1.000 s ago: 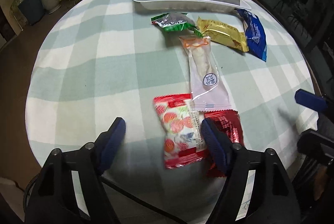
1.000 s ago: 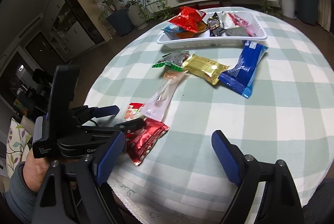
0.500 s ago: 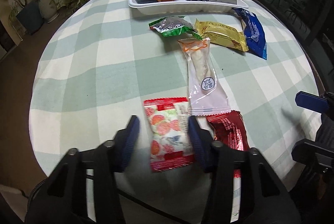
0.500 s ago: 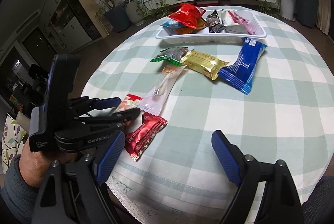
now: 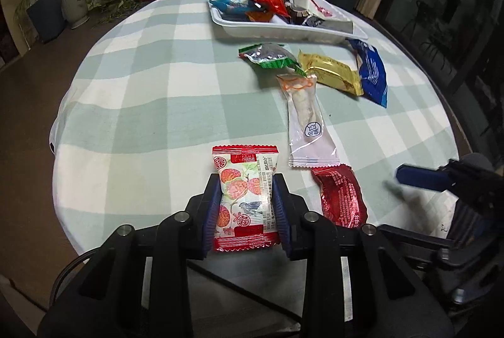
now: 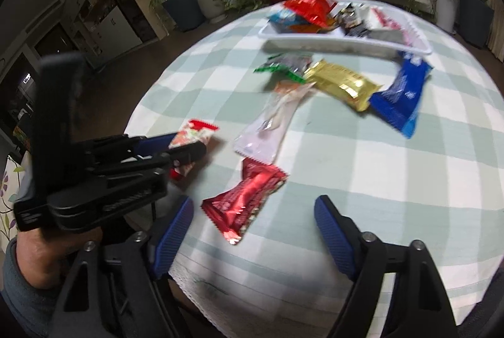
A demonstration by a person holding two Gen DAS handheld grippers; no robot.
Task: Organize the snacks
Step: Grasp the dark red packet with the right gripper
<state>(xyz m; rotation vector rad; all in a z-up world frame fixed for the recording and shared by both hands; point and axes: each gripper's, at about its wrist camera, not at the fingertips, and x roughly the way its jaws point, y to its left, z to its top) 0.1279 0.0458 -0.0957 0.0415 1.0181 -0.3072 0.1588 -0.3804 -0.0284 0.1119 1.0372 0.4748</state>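
Since a second ago the left gripper [image 5: 246,205] has narrowed onto the lychee pack [image 5: 245,196]; its fingers, closing, pinch its sides for lifting off the counter [image 5: 141,117] toward the tray [image 5: 283,31]. Right gripper [image 6: 253,232], closing, straddles nothing.

The fruit-printed snack packet [image 5: 246,199], white with red crimped ends, is pinched between the closing pads of the left gripper [image 5: 246,205]. A dark red foil packet [image 6: 244,201] lies flat between the closing, untouching fingers of the right gripper [image 6: 252,240].
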